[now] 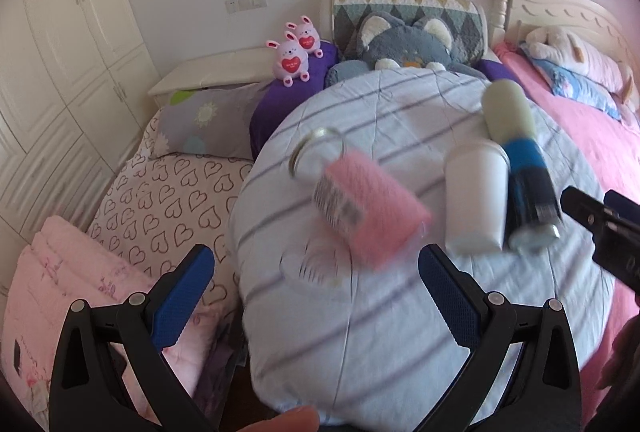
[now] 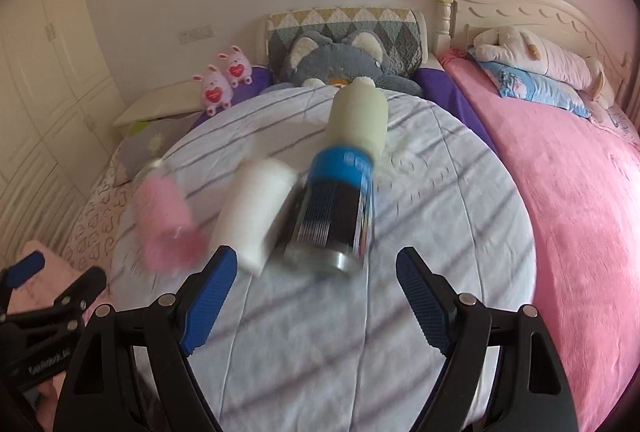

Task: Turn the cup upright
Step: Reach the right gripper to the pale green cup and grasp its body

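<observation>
Three cups on the striped duvet (image 2: 320, 332): pink-sleeved glass (image 1: 360, 208), white cup (image 1: 476, 200), blue-black tumbler (image 2: 340, 208), all lying down; both the left gripper (image 1: 316, 272) and right gripper (image 2: 316, 272) spread wide, empty.

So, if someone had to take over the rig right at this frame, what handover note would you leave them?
Left claw: open, holding nothing, just short of the pink cup.
Right claw: open, holding nothing, lined up with the blue and black bottle.
Things: all on the striped quilt, lying on their sides. Pink cup on the left, white cup in the middle, touching or nearly touching the bottle on the right.
Done: nothing, no cup is upright.
Left: grasp a cup, stand it up, release. The quilt is soft, so it may tip.
</observation>
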